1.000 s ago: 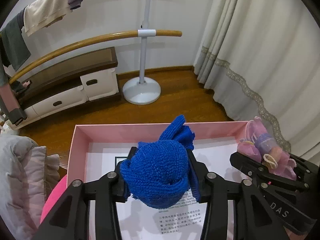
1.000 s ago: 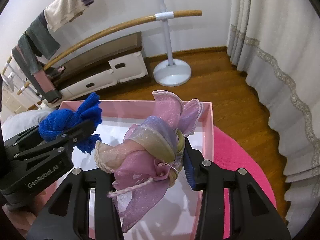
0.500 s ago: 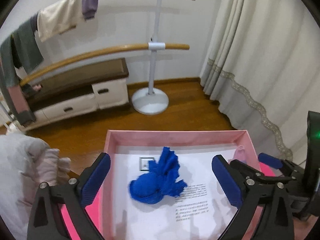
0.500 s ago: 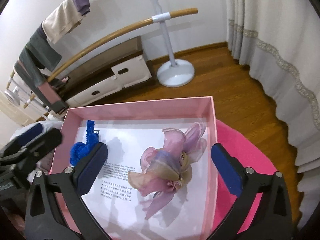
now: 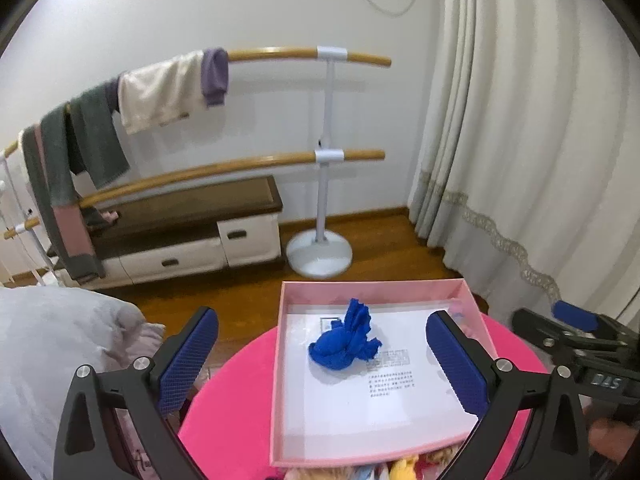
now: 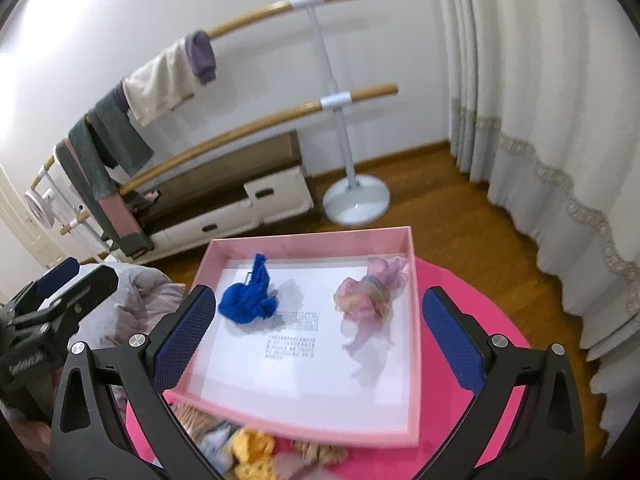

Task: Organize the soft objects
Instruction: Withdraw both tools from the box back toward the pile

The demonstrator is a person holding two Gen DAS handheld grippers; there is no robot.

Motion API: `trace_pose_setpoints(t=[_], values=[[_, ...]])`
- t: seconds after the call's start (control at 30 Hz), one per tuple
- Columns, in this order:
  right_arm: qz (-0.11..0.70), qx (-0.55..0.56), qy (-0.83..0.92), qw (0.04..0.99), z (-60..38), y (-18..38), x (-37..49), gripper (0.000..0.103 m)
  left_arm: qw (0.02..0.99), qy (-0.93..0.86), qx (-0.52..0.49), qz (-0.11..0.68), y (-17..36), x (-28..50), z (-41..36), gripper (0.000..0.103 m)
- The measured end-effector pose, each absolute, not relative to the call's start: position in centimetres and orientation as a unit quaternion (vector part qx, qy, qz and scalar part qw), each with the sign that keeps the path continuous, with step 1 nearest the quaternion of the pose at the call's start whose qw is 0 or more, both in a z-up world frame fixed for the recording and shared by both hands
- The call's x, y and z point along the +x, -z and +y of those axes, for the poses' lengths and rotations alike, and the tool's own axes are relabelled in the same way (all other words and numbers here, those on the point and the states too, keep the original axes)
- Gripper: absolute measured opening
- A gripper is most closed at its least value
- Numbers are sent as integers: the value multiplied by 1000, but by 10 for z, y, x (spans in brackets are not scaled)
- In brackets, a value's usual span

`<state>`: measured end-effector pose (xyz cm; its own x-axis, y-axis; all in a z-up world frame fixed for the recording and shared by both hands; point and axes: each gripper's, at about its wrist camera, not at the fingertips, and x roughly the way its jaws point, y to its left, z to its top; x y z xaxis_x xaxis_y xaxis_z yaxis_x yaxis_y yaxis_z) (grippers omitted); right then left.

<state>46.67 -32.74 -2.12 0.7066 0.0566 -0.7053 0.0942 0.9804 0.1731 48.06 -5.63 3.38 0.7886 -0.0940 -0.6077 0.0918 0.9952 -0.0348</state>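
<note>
Releasing, status: both items now lie loose inside the shallow pink cardboard box; a second ago each sat clamped between a pair of pads.
Left gripper: jaws have just been opening and stand fully apart; nothing between the blue pads; it has backed up and away from the box.
Right gripper: jaws likewise have just been opening, fully spread, holding nothing; also drawn back above the near edge of the box.
Blue knitted fabric bundle: resting on the white printed liner sheet, toward the far left corner of the box, clear of the walls.
Pink and lilac gauze scrunchie: resting near the right wall of the box, toward its far right corner, well apart from the blue bundle.
Round pink table: carries the box; more soft items, yellow and beige, lie at its near edge, just outside the box.
Task implication: two placements appear complete; the near-edge pile is judged the next pick.
</note>
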Motion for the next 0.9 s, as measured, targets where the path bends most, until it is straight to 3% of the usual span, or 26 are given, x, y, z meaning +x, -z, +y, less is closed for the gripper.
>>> trace_pose_setpoints(t=[0.43, 0.9], values=[[278, 59, 46, 958, -282, -35, 322, 103, 972, 25, -9, 232, -37, 291, -28, 103], [216, 38, 74, 973, -247, -42, 219, 103, 980, 13, -3, 199, -4, 136, -19, 103]])
